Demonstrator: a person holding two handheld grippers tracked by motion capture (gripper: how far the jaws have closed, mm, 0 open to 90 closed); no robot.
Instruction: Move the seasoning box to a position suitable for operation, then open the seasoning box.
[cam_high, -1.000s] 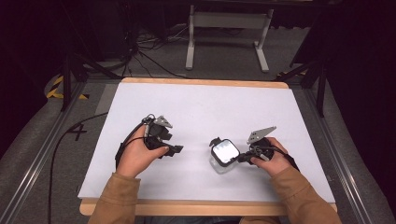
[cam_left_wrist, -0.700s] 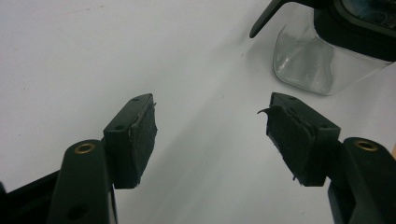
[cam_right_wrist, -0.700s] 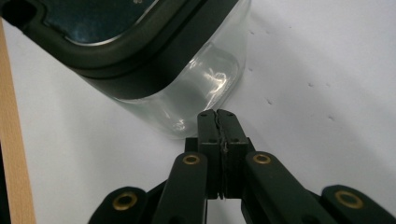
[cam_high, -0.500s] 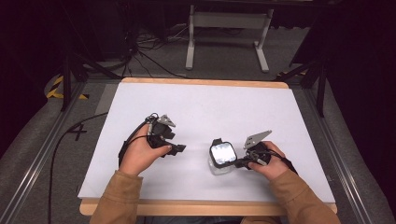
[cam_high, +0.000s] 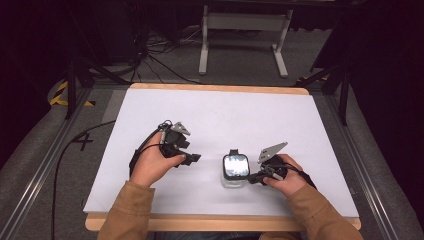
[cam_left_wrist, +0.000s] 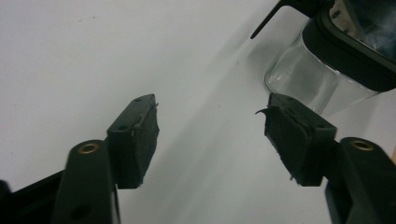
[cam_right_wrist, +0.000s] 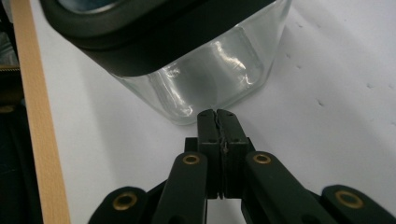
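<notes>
A squarish glass jar (cam_high: 235, 172) with a black-rimmed lid stands on the white table top, near the front. My right gripper (cam_high: 251, 177) comes at it from the right. In the right gripper view its jaws are shut with nothing between them, and the tips (cam_right_wrist: 218, 114) sit right at the foot of the jar's glass wall (cam_right_wrist: 210, 70); I cannot tell if they touch. My left gripper (cam_high: 194, 158) rests to the left of the jar, apart from it. Its jaws (cam_left_wrist: 212, 126) stand wide open and empty, with the jar (cam_left_wrist: 313, 79) ahead at the upper right.
The white sheet (cam_high: 220, 115) covers the table; a wooden edge (cam_high: 220, 222) runs along the front, close to the jar. A black cable (cam_high: 65, 160) trails off the table's left side. A metal stand (cam_high: 242, 20) is on the floor beyond the far edge.
My right hand has moved a little toward the front edge and in toward the jar. The left gripper has barely moved.
</notes>
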